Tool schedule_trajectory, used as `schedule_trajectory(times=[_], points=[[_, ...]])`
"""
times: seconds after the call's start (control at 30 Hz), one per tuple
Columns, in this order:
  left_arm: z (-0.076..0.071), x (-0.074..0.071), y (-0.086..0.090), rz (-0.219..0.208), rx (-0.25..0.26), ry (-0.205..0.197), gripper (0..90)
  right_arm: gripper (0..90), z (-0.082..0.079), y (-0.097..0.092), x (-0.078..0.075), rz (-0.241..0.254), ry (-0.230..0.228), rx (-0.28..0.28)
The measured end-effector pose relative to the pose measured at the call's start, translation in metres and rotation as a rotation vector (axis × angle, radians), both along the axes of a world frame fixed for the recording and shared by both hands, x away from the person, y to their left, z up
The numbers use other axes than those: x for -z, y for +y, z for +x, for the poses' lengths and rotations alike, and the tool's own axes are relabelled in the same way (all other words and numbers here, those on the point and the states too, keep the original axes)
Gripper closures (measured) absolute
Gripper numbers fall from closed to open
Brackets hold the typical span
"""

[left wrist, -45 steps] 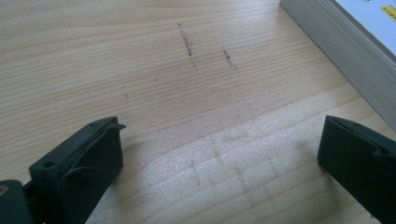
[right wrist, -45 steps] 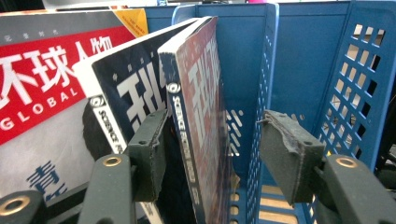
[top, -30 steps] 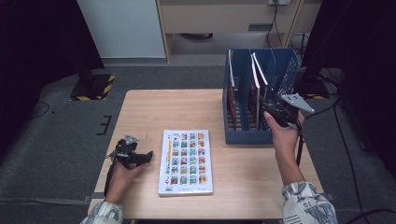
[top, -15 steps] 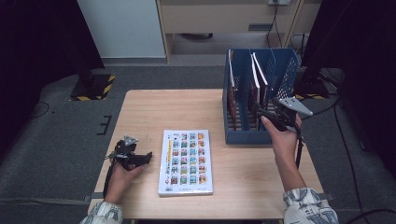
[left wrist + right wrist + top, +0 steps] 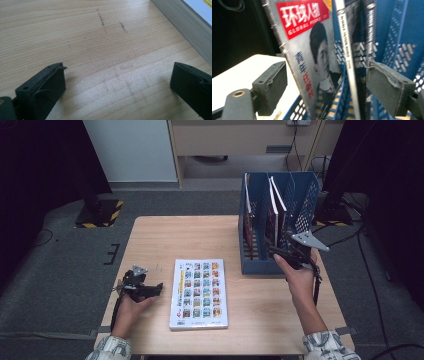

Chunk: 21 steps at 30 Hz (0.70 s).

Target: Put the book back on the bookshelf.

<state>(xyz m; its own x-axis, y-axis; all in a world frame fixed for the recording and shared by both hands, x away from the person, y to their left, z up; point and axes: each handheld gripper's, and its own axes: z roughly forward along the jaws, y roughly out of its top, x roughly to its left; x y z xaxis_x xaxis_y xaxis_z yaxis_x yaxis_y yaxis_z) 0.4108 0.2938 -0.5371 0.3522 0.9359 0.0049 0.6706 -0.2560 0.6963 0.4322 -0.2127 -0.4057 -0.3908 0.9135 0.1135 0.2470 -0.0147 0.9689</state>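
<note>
A blue slotted file rack (image 5: pixel 305 195) stands at the table's far right and holds upright magazines (image 5: pixel 272 215). My right gripper (image 5: pixel 275 253) is at the rack's near end, and its jaws have just been opening. In the right gripper view a magazine with a red title block (image 5: pixel 312 50) and a thin white spine (image 5: pixel 348 62) stand in the rack (image 5: pixel 397 37) between my open right gripper (image 5: pixel 327 75); neither pad touches them. A picture-grid book (image 5: pixel 198 292) lies flat mid-table. My left gripper (image 5: pixel 159 288) rests open left of it, low over bare wood (image 5: pixel 120 72).
The book's page edge (image 5: pixel 185 27) runs across the upper right corner of the left gripper view. The wooden table (image 5: pixel 175 235) ends close behind the rack. Dark floor, cables and a cabinet lie beyond it.
The right hand has drawn back a little from the rack toward the table's near side. The left hand and the flat book have not moved.
</note>
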Motion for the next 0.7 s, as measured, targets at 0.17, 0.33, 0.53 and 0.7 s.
schedule_trajectory(times=[0.17,0.33,0.53,0.7], points=[[0.000,0.000,0.000,0.000,0.001,0.000,0.0,17.1,-0.009,0.009,0.005,0.016,0.008,-0.033],[0.000,0.000,0.000,0.000,0.001,0.000,0.0,18.4,-0.016,0.020,0.012,-0.001,0.020,-0.078],[0.000,0.000,0.000,0.000,0.001,0.000,0.0,22.1,-0.021,0.031,0.020,-0.034,0.026,-0.132],[0.000,0.000,0.000,-0.002,0.001,0.000,0.0,26.3,-0.027,0.041,0.027,-0.058,0.039,-0.188]])
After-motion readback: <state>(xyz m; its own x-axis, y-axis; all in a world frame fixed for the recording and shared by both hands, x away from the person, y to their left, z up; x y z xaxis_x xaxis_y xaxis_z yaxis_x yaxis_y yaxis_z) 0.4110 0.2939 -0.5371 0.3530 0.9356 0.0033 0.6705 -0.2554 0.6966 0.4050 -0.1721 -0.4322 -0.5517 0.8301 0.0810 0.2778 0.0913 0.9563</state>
